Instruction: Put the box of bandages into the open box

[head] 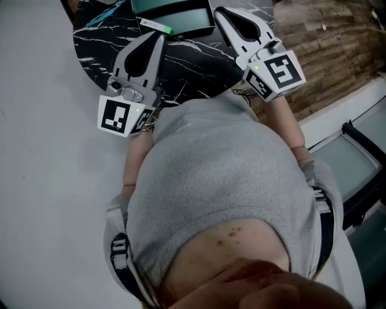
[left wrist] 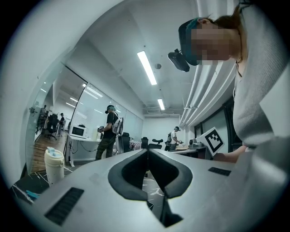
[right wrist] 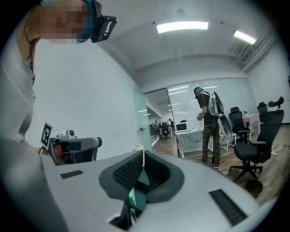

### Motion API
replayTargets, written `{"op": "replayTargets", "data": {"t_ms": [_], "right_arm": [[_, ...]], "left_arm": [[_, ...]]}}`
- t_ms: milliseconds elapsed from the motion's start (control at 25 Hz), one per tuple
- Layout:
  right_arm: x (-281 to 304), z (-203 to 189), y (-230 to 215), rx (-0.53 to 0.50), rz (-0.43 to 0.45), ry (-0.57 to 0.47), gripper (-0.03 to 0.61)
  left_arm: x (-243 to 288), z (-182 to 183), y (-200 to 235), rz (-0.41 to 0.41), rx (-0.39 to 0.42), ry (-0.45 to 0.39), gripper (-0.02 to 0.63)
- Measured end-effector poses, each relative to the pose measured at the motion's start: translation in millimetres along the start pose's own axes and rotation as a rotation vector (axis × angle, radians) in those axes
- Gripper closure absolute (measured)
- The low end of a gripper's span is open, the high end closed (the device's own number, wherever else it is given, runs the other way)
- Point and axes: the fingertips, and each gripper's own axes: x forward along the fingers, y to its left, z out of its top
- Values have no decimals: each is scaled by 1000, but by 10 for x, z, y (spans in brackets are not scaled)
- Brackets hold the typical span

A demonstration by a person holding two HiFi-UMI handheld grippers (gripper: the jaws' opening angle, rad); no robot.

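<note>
Claws are both held close before a grey sweater (head: 229, 181) and pointed out over a black marbled tabletop (head: 193, 60); the left claw (head: 158, 36) (left wrist: 147, 150) is seen in the left gripper view with its jaws pressed together at the tips and nothing caught between them; the right claw (head: 221, 11) (right wrist: 142, 153) is likewise closed and empty in the right gripper view, a strip of teal and green being visible only through the gap behind its tips. On the far part of the tabletop a dark teal open box (head: 175, 17) is seen, cut off by the top edge of the head view; the bandage box (head: 155, 25), white with a green end, is laid flat on the tabletop just beside that box's near left corner, outside it, whether touching cannot be told; it lies just ahead of the left claw's tip and is not gripped. A pale cup (left wrist: 53, 165) is seen at the left of the left gripper view.
</note>
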Motion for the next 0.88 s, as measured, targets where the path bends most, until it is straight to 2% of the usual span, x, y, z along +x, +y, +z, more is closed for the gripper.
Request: {"op": "replayTargets", "data": {"t_ms": [360,600,880], "right_arm": [[-166,45,-101,20,22,-20,506],[-260,-5,-133,19,95,-16,506],[-375,-36,-84,-1,217,-28,506]], "left_arm": [[139,-37,-74,31,-4,1,601],[218,-92,-229,83,12,-3,601],[143,-218,-455,180,27,-5,601]]}}
